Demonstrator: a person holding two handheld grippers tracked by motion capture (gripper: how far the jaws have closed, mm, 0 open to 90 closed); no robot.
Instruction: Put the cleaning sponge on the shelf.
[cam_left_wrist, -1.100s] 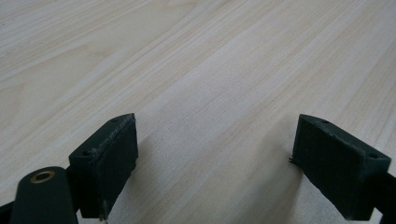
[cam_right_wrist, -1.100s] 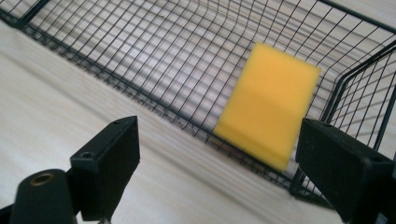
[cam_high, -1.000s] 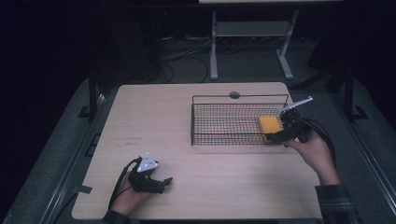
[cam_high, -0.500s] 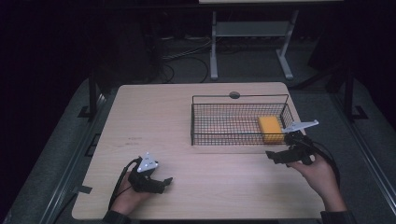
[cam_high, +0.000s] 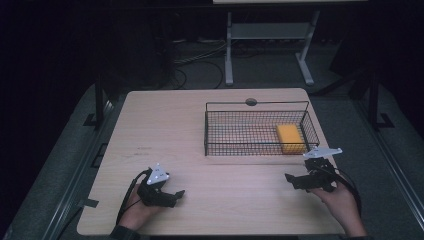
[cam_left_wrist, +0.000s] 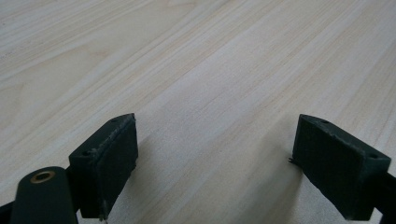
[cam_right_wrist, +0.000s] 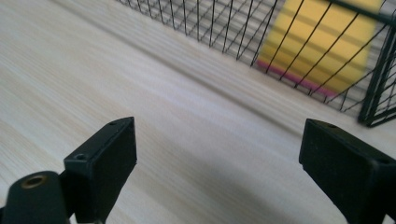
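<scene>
From above, your right gripper (cam_high: 295, 181) sits empty on the table (cam_high: 170, 120) in front of the wire basket (cam_high: 255, 106), where the yellow sponge (cam_high: 290, 138) lies at the right end, so the placing step looks done. Your left gripper (cam_left_wrist: 212, 154) shows wide jaws over bare wood. Your right gripper's own view also shows wide, empty jaws, so next you likely just rest both hands.

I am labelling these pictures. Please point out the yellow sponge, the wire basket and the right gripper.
yellow sponge (cam_high: 290, 138): high view, middle of its top face.
wire basket (cam_high: 256, 103): high view, far rim.
right gripper (cam_high: 291, 180): high view, between its fingertips.
</scene>
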